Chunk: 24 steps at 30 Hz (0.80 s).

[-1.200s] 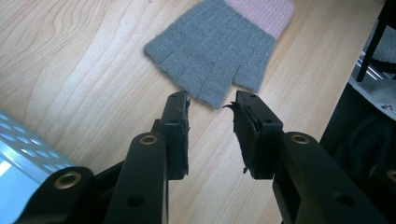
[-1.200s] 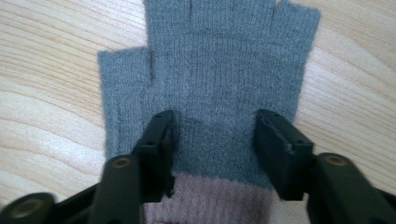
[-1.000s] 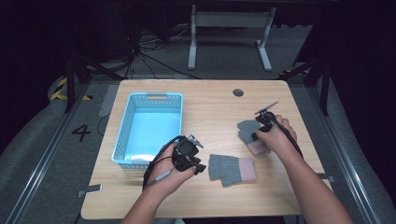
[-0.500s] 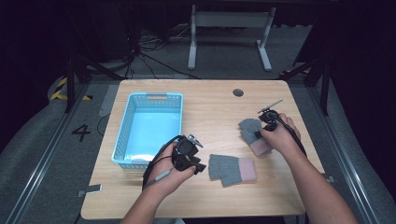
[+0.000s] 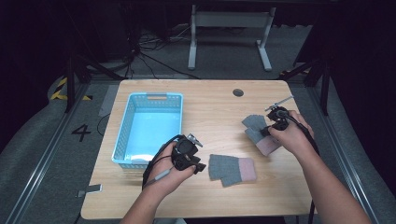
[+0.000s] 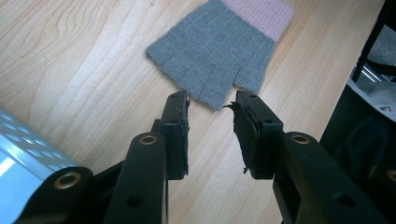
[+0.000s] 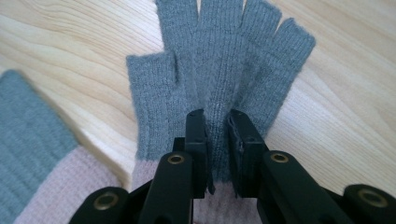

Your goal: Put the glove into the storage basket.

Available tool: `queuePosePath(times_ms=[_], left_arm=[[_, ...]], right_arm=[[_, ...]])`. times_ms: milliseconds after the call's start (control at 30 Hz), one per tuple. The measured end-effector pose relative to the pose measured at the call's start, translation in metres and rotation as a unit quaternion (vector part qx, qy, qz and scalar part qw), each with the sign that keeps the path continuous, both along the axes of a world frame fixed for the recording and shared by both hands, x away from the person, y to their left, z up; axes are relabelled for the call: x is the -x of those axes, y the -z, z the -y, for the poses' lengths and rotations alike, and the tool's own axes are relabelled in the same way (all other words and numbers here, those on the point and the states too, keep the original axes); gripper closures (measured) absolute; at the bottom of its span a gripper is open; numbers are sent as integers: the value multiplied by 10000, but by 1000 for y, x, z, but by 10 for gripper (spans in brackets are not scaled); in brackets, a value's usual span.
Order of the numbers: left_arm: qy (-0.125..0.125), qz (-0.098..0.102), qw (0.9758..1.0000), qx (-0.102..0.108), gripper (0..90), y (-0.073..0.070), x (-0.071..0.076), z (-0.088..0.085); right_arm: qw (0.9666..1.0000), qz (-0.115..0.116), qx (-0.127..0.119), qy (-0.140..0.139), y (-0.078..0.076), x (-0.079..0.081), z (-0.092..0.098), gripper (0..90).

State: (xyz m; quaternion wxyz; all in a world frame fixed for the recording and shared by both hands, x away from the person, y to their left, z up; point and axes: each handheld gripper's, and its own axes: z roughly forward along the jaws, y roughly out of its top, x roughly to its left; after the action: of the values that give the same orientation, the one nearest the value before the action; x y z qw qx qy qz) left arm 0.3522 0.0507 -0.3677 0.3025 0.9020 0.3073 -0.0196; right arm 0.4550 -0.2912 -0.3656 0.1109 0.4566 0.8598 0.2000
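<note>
While the right gripper point(image 7: 217, 121), its jaws just narrowed, pinches a fold of one grey-and-pink glove point(image 7: 219, 60), the left gripper point(image 6: 211, 105) stands parted, touching nothing, beside the other glove point(image 6: 219, 51).

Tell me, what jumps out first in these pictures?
The right gripper has just pinched a fold of a grey knitted fingerless glove with a pink cuff at the right of the pale wooden table. A matching second glove lies flat near the front edge, before the open left gripper. A light blue plastic basket stands at the left.
</note>
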Motion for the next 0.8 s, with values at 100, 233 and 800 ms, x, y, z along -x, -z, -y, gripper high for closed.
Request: queuePosePath(times_ms=[100,233,800], left_arm=[[-4,-2,10000,7,662,0,0,0],[-7,3,10000,11,662,-1,0,-1],[-44,36,10000,11,661,-3,2,-4]], right_arm=[[10000,34,1,-71,-5,4,0,801],[9991,67,64,-411,-13,10,-2,795],[9897,23,8,-1434,-27,40,-27,789]])
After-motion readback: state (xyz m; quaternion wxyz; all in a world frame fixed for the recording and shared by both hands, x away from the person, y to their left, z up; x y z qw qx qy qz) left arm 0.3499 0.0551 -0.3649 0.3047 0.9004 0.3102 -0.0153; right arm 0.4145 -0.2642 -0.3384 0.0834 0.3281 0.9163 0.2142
